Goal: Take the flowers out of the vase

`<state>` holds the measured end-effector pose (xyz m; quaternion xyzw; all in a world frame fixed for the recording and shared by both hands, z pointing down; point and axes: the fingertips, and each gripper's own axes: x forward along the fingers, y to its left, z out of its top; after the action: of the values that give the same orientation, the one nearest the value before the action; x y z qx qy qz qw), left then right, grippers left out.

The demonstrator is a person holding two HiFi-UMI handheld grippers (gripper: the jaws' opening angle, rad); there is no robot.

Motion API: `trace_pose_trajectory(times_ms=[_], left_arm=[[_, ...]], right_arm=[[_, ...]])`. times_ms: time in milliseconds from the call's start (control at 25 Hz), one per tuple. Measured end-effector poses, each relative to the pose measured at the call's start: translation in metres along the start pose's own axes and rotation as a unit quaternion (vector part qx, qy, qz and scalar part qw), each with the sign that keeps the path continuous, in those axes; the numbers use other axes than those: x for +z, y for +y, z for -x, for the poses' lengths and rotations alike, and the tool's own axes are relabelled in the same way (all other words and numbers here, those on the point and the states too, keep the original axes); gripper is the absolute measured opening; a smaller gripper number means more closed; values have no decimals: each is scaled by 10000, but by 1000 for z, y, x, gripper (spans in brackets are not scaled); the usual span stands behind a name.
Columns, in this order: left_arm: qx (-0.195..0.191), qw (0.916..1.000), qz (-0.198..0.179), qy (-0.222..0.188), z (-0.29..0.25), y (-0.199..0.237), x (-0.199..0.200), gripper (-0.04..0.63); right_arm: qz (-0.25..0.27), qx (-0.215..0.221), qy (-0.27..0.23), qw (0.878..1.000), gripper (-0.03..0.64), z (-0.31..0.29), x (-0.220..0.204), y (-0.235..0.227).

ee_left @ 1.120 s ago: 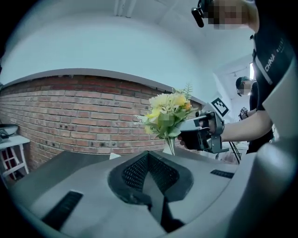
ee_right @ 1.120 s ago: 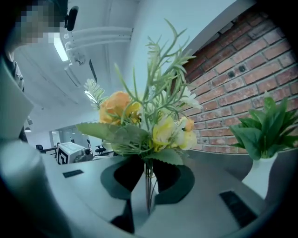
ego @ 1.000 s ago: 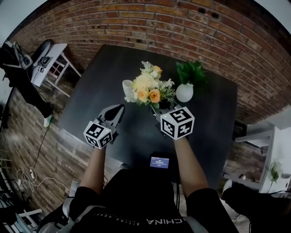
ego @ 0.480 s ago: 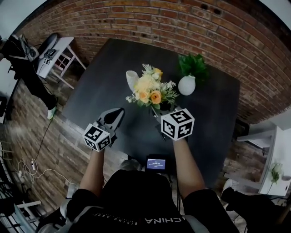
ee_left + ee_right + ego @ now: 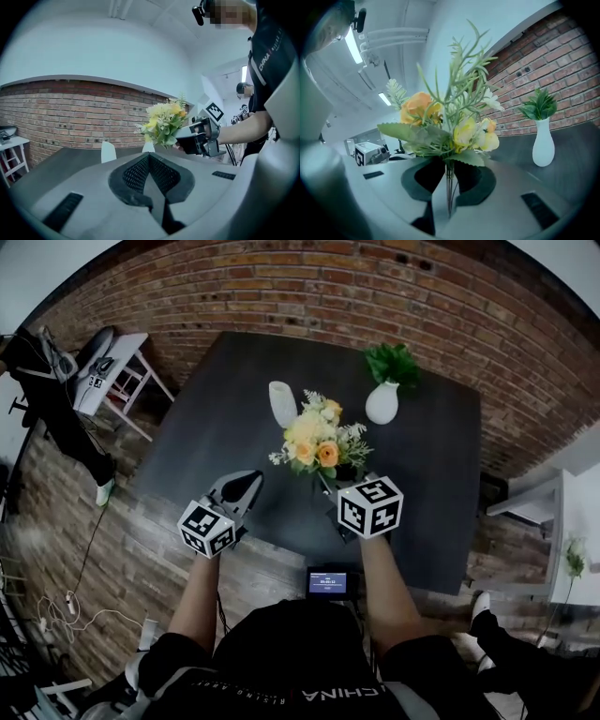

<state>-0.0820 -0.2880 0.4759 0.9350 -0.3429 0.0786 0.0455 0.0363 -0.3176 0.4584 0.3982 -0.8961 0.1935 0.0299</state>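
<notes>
Step in hand, by my reading: the lift looked done, and the bunch was being carried to a resting place. To do it well, hold the pinch on the stems (image 5: 448,187) as it was, since thin stems could slip or swing if loosened. Travel with the blooms upright and choose bare counter clear of both vases. Lower until the stems or leaves bear on the surface, and only then part the fingers. Risk noted: the top-heavy heads could pivot about the pinch.

Right gripper (image 5: 449,171): fingers (image 5: 471,180) partly closed and clamped on the stems low down, below the leaves. The stems ran upright through the gap. Nothing else was in the grip.

Left gripper (image 5: 150,159): fingers fully together, holding and touching nothing. It hung left of the bunch, by the near edge of the counter (image 5: 206,437). It could steady the heads if they tipped.

Flowers (image 5: 319,439): out of the vase, in the air over the near middle of the counter.

Empty vase (image 5: 282,403): white and upright, farther back and to the left, well apart from the stems.

Second vase (image 5: 382,401): white with a green sprig, at far right, close to the brick wall (image 5: 309,287).
</notes>
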Motion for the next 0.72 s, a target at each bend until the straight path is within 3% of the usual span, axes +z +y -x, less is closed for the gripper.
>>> trace_pose_trajectory(times_ms=[240,440,720], left_arm=[[-168,9994,187,-231,69,-21,-12,3],[-431,9987,118,-264,114,-47,-19,3],[-728,9966,148,-361,141,-85,-22,3]], right_arm=[[59,-178,-23,9998,64,20,-26,67],[75,-332,-87,9994,64,41,-45,119],[85,-572,-77,9983,64,83,-64,152]])
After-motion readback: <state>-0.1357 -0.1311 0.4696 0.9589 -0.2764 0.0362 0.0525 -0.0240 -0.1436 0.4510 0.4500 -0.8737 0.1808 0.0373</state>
